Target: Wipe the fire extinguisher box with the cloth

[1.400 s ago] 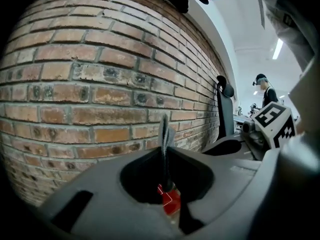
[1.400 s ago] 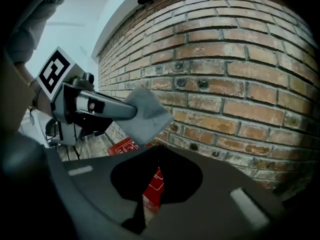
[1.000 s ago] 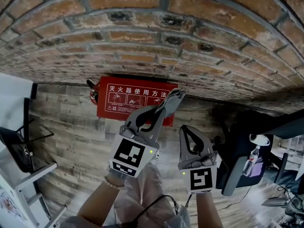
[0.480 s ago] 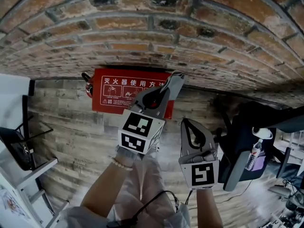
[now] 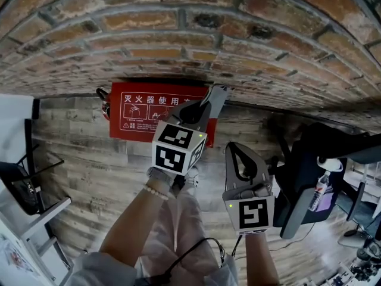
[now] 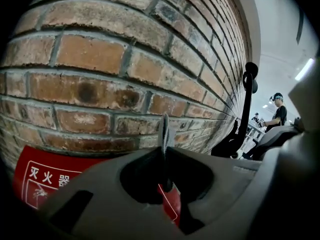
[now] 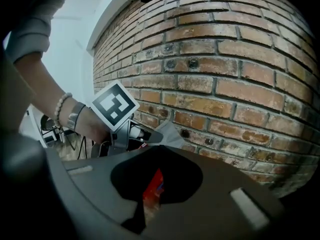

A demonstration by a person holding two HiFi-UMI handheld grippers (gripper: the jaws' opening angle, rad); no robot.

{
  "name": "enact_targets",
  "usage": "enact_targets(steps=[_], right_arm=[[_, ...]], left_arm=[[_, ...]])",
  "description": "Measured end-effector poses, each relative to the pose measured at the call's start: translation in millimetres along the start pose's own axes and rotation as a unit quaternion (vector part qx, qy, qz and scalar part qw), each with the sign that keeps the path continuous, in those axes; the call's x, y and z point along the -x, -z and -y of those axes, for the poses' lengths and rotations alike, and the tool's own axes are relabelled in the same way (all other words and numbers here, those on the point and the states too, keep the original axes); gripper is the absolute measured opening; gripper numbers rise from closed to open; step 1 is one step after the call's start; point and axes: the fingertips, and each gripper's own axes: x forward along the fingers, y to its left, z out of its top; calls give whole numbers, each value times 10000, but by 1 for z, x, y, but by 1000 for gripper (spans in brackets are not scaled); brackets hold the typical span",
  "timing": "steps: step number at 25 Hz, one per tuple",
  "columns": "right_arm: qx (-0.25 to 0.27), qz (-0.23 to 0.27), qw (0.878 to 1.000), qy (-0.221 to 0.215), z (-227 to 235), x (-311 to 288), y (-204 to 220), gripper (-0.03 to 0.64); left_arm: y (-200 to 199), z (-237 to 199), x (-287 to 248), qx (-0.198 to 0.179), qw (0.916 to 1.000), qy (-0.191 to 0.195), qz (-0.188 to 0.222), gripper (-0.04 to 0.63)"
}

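The red fire extinguisher box [image 5: 146, 115], printed with white characters, stands on the floor against the brick wall. My left gripper [image 5: 204, 107] is shut on a grey cloth [image 5: 217, 95], which it holds at the box's upper right corner. In the left gripper view the cloth [image 6: 164, 134] shows edge-on between the jaws, with the box [image 6: 42, 176] low at the left. My right gripper [image 5: 236, 150] hangs shut and empty to the right, short of the box. The right gripper view shows the left gripper [image 7: 131, 133] and the cloth [image 7: 171, 134] by the wall.
The brick wall [image 5: 178, 34] fills the far side above a wooden plank floor [image 5: 89, 171]. A dark office chair [image 5: 306, 177] with a water bottle [image 5: 319, 187] stands at the right. White furniture [image 5: 15, 130] is at the left. A black handle [image 5: 102, 94] shows at the box's left end.
My left gripper has risen with the cloth toward the box's upper right corner and the wall, its marker cube turning. The right gripper has barely moved.
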Motion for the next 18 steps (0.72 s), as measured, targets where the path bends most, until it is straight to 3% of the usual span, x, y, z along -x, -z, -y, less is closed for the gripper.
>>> enact_targets(steps=[8, 18], right_arm=[[-99, 9, 9999, 62, 5, -2, 4, 8], [-229, -140, 9995, 140, 13, 1, 19, 8]], left_arm=[[23, -2, -26, -182, 9989, 35, -436, 8], [36, -15, -44, -132, 9973, -148, -711, 9]])
